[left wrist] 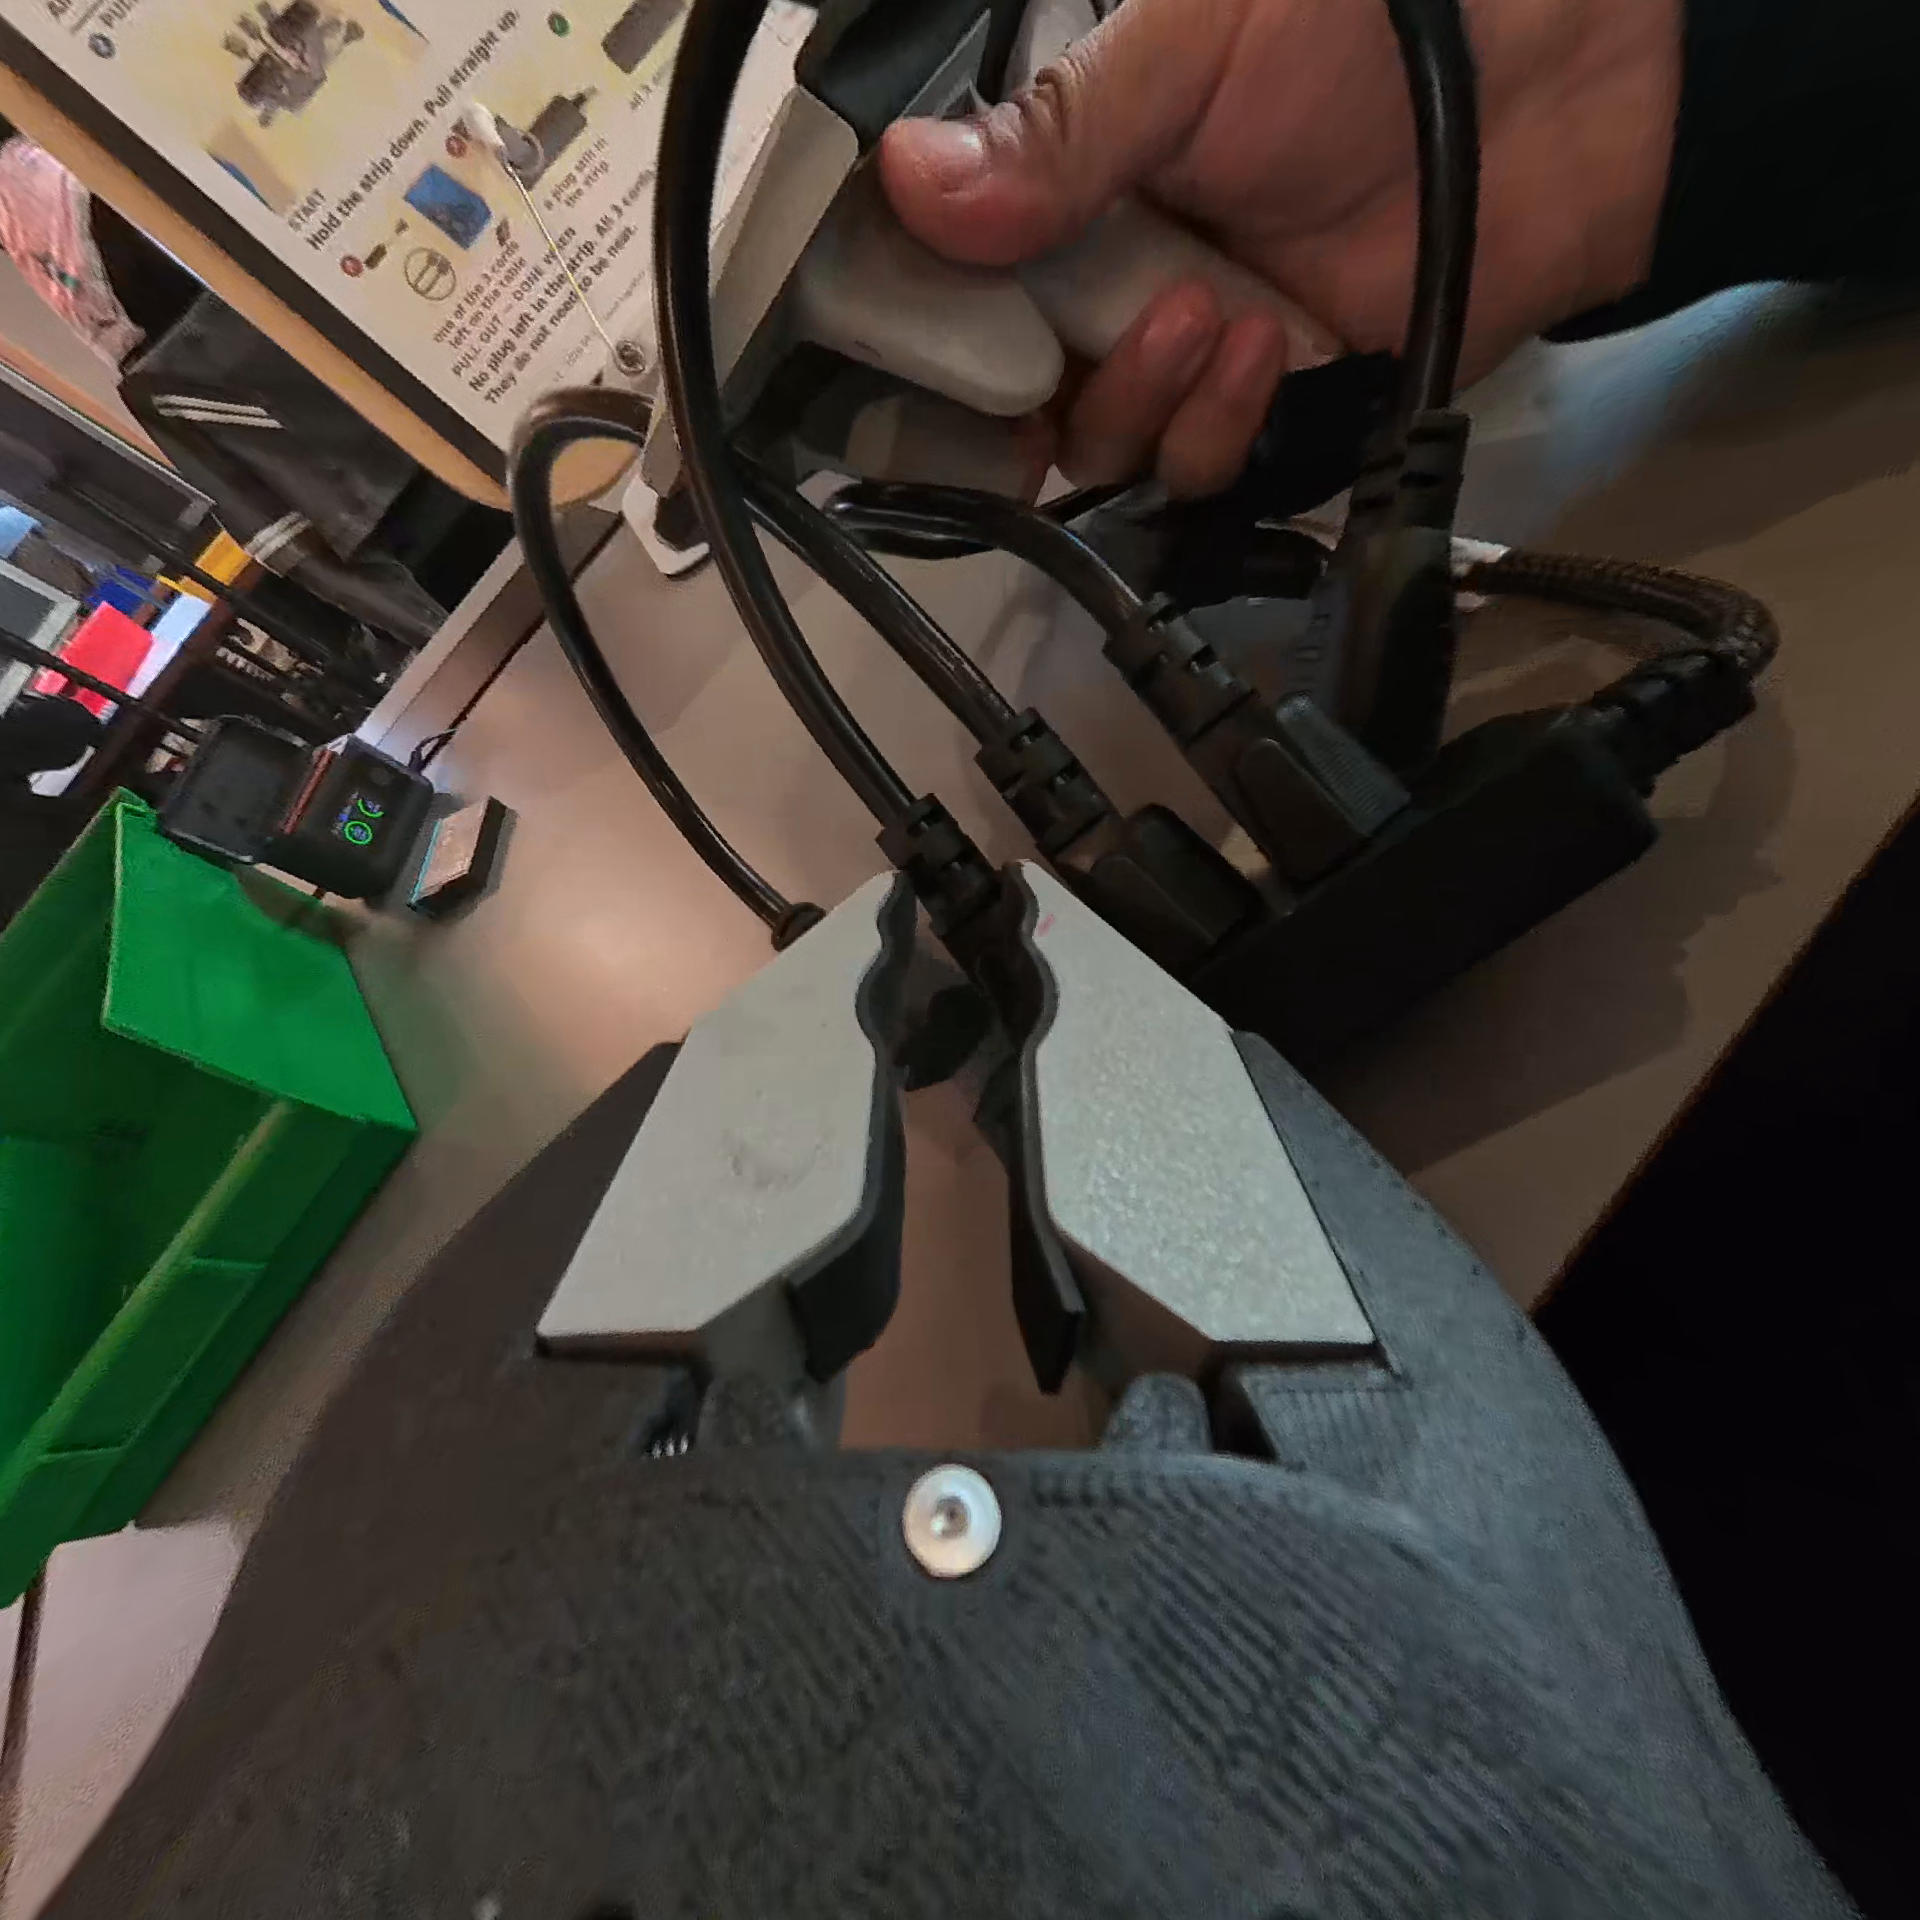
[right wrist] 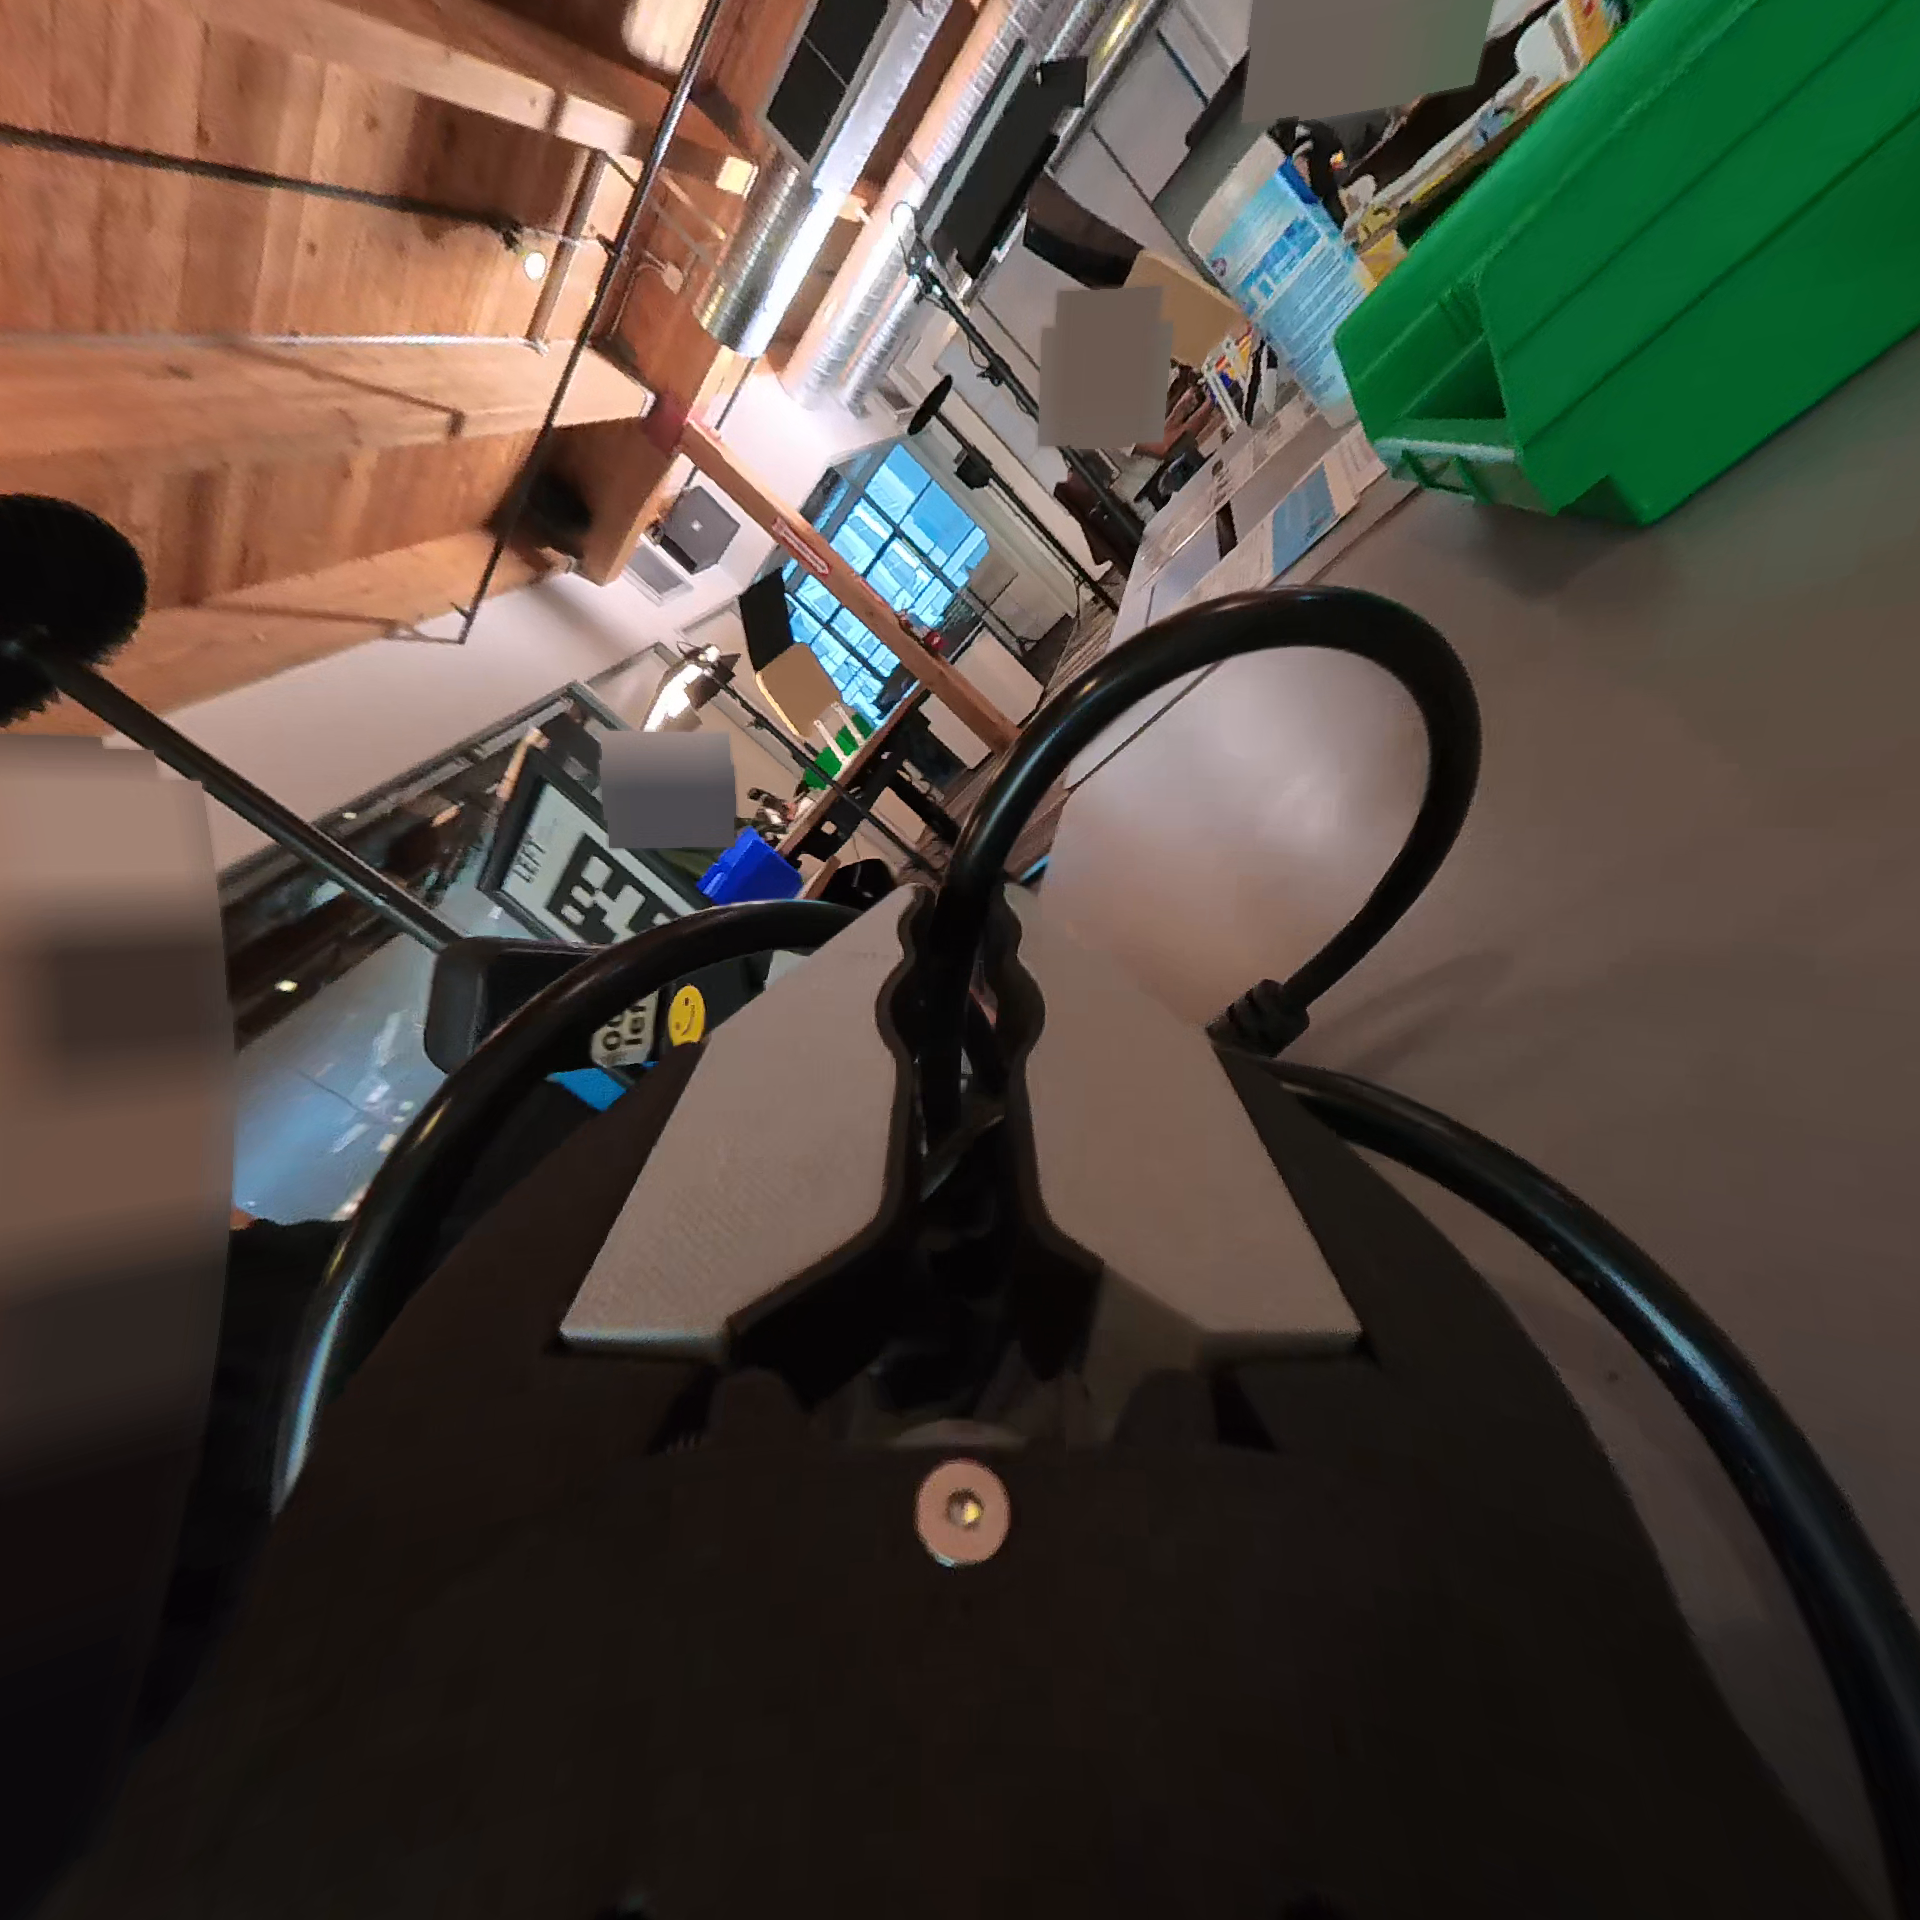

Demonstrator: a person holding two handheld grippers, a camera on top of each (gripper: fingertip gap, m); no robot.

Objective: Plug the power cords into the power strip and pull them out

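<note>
Near table edge (left wrist: pixel 1766 894), power strip (left wrist: pixel 1455 873) lies.

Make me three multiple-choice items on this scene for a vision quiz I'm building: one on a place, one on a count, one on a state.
1. Where is the green bin in the left wrist view?
A. Left of the gripper
B. On the power strip
C. In the hand

2. How many plugs stand in the power strip beside the gripped one?
A. None
B. Two
C. Five

3. What is the left gripper doing?
A. Wide open over the bin
B. Closed on a black plug
C. Holding a white cup

Answers: 1 A, the bin fills the left edge; 2 B, two black plugs stand to its right; 3 B, both pads flank the plug's ribbed neck.
</note>
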